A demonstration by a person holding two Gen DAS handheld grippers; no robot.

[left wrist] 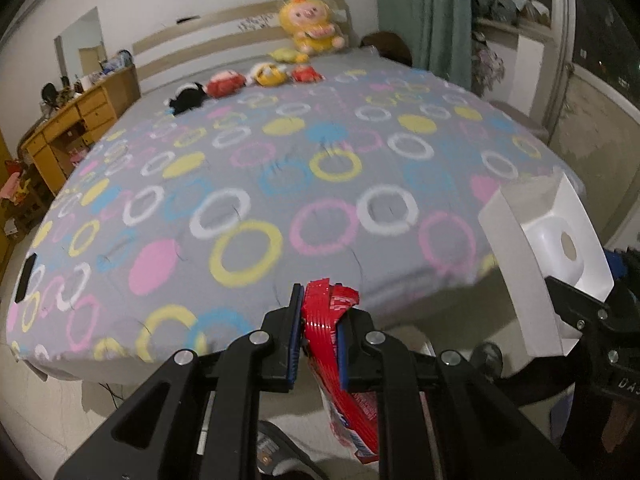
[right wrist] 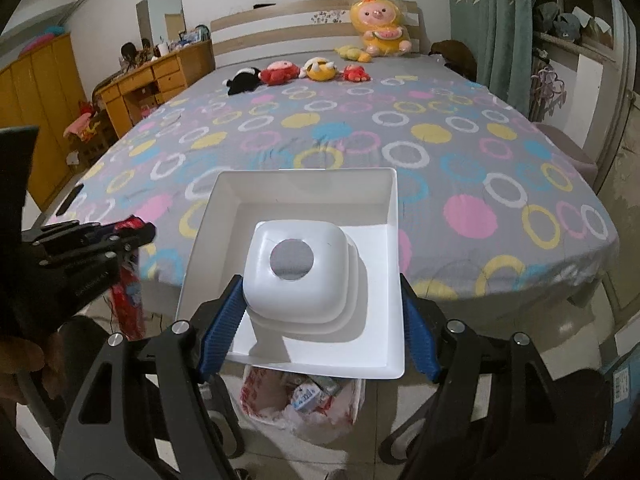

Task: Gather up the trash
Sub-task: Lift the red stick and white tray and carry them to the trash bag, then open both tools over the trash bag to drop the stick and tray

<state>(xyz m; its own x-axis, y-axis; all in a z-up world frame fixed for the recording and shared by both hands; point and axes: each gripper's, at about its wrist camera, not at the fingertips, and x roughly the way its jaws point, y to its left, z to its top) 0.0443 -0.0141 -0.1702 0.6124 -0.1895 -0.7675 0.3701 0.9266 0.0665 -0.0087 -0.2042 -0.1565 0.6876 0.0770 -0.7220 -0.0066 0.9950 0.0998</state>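
My left gripper point(left wrist: 318, 320) is shut on a red snack wrapper point(left wrist: 340, 360) that hangs down between the jaws, held off the foot of the bed; it also shows at the left of the right wrist view point(right wrist: 128, 280). My right gripper point(right wrist: 320, 320) is shut on a white plastic tray point(right wrist: 304, 196) with a raised square hump and a round hole point(right wrist: 291, 263). The tray is held just above a trash bin point(right wrist: 304, 404) lined with a white bag and holding wrappers. The tray also shows at the right of the left wrist view point(left wrist: 544, 248).
A bed point(right wrist: 360, 132) with a grey ring-patterned sheet fills the view ahead, plush toys point(right wrist: 296, 72) lined up near the headboard. A dark phone point(left wrist: 26, 276) lies at the bed's left corner. A wooden desk point(right wrist: 156, 80) stands left, curtains point(right wrist: 500, 20) right.
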